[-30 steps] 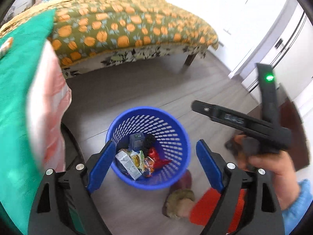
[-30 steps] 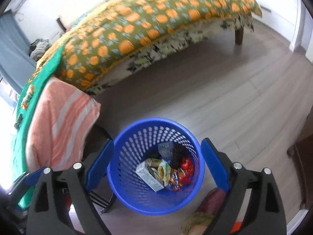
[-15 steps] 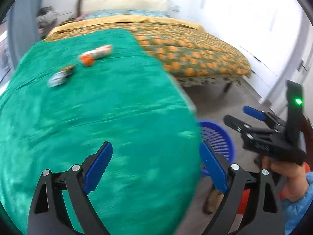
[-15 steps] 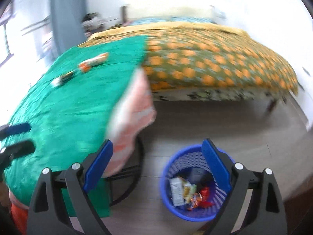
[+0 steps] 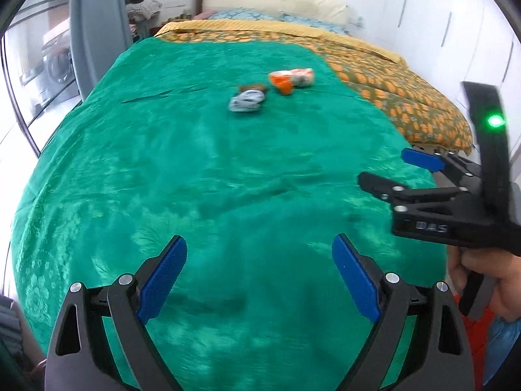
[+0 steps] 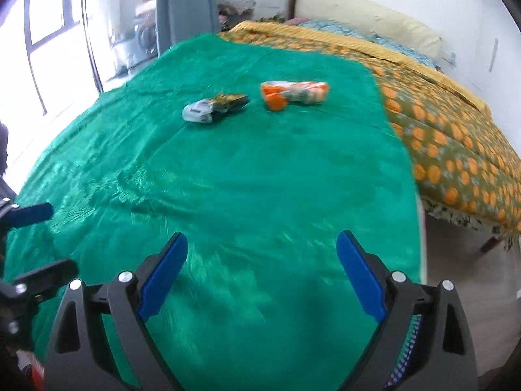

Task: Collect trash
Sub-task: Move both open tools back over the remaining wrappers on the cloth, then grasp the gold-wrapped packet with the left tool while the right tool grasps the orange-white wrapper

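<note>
Two bits of trash are what I'm looking at, lying near each other toward the far end of the green velvety cloth-covered surface (image 5: 202,176). One is a crumpled white-and-orange plastic wrapper (image 5: 292,79), lying on its side with the orange end bunched up. Just beside it, closer to the window side, sits a scrunched silver-white wrapper with a dark gold-brown tail (image 6: 211,107); I can't tell if that's one piece or two. Both are a bit blurred.

My left hand-held gripper (image 5: 259,275) has its blue pads spread wide with nothing between them, just green cloth underneath; its jaws have just been opening a touch more. My right hand-held gripper (image 6: 262,277) is also gaping wide and empty, and in the left view I can see a hand (image 5: 488,273) wrapped round its handle.

Compared with a second ago: back then both cameras were staring down into the blue mesh basket on the floor with packets in it. Now both are over the surface, and the bed with the orange-dotted olive quilt (image 6: 456,137) sits off to the right.
</note>
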The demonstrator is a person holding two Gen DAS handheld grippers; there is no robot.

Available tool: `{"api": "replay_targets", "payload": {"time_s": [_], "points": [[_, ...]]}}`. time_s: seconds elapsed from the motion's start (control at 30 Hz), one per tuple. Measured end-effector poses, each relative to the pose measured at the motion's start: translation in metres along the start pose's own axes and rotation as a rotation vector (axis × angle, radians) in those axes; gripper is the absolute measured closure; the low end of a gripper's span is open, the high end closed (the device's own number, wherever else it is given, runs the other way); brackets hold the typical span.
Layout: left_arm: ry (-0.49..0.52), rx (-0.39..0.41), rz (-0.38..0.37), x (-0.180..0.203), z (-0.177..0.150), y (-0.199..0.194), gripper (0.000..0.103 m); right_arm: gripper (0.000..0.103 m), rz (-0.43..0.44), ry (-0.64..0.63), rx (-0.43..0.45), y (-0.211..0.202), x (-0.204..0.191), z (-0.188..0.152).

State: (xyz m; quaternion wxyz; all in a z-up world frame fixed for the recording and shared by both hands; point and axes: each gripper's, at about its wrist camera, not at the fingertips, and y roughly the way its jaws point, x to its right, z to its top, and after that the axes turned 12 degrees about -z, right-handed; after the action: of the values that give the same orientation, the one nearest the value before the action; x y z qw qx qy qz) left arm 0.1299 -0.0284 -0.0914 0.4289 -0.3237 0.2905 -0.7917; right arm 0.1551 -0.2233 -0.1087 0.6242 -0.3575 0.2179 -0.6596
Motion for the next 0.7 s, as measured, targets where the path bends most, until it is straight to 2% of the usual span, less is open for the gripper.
{"api": "replay_targets", "payload": {"time_s": [0.2, 0.4, 0.6, 0.7], "points": [[-0.014, -0.010, -0.035, -0.030, 0.019, 0.009, 0.013, 0.013, 0.017, -0.002, -0.033, 0.028, -0.012, 0.003], [-0.002, 0.000, -0.072, -0.052, 0.056, 0.031, 0.013, 0.009, 0.054, 0.011, -0.087, 0.040, -0.011, 0.002], [0.038, -0.001, -0.151, -0.051, 0.110, 0.069, 0.013, 0.008, 0.062, 0.015, -0.095, 0.044, -0.009, 0.003], [0.056, -0.012, -0.155, -0.048, 0.139, 0.095, 0.013, 0.008, 0.062, 0.015, -0.095, 0.045, -0.009, 0.004]]}}
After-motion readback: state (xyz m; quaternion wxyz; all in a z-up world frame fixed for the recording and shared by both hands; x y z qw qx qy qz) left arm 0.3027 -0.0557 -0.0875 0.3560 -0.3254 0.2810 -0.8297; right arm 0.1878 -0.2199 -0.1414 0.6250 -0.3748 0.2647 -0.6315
